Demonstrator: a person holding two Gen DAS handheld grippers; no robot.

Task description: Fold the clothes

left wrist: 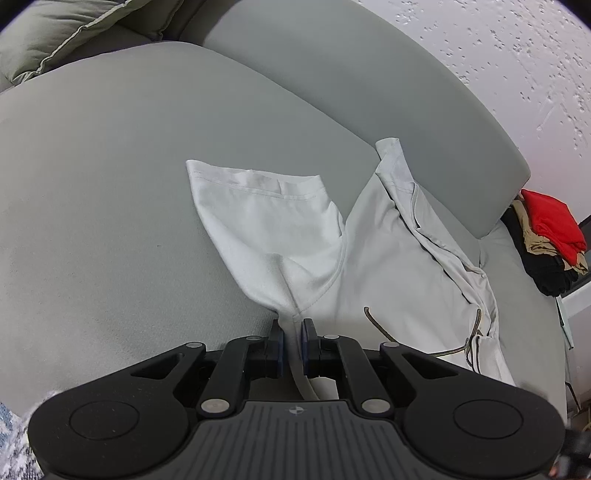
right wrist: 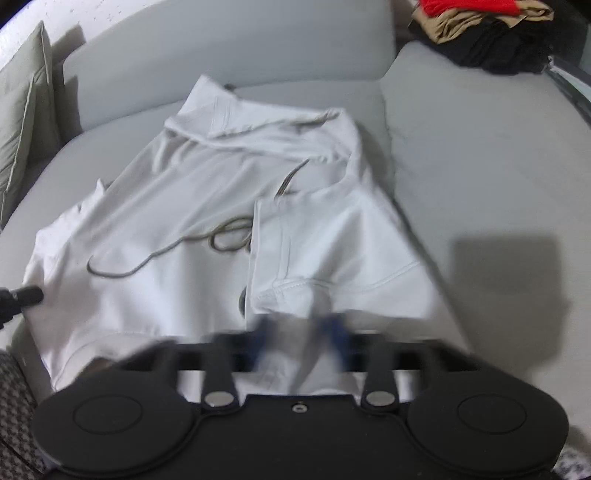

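A white garment [left wrist: 388, 266] with a drab drawstring [left wrist: 376, 325] lies spread on a grey sofa seat [left wrist: 110, 184]. My left gripper [left wrist: 293, 328] is shut on a bunched corner of it, and a flap stretches away from the pads. In the right wrist view the same garment [right wrist: 184, 192] lies partly folded, with its cord [right wrist: 229, 236] looped on top. My right gripper [right wrist: 297, 325] is blurred at the garment's near hem. White fabric runs between its blue pads [right wrist: 334, 326], and it is shut on that cloth.
A pile of red, tan and black clothes [right wrist: 480, 33] sits at the sofa's far right end [left wrist: 550, 236]. An olive pillow [left wrist: 55, 33] leans at the back left. The sofa backrest [left wrist: 332, 74] stands behind the garment, with a white textured wall [left wrist: 498, 55] beyond.
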